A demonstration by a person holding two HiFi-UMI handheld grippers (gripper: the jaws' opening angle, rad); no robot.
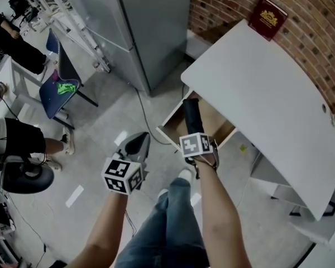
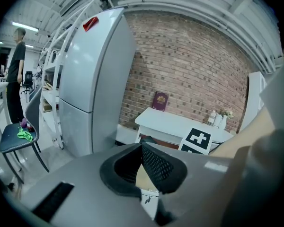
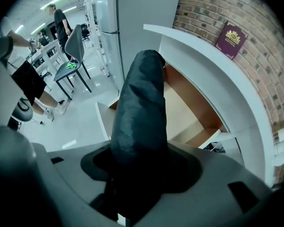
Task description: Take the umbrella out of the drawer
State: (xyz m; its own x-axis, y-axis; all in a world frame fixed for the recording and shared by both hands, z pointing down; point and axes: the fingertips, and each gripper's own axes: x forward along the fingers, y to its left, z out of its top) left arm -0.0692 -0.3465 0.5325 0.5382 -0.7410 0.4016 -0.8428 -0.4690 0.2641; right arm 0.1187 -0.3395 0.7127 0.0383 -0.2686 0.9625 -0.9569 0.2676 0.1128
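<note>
The right gripper (image 1: 194, 138) is clenched on a black folded umbrella (image 3: 139, 112). Its jaws close round one end of the bundle, and the rest runs straight out from them, so in the right gripper view the umbrella fills the middle of the picture. The gripper points steeply down, probably so that the long, soft bundle hangs in line with the jaws instead of sagging sideways as it comes up past the drawer's walls.

The open drawer (image 1: 220, 126), with its bare wooden floor, stands pulled out from under the white counter (image 1: 262, 88). The umbrella's free end points down into that opening. From the head view it sits over the drawer near its left side, and whether the tip is clear of the rim I cannot tell. By my reading the task is most of the way done, with the bundle gripped and off the drawer floor.

The left gripper (image 1: 135, 149) is held out to the left of the drawer, above the floor and apart from the umbrella. Its jaws are released, with a gap between the pads and nothing in it. It looks parked there to keep out of the right hand's path.

A red book (image 1: 268, 17) leans against the brick wall at the counter's back edge
</note>
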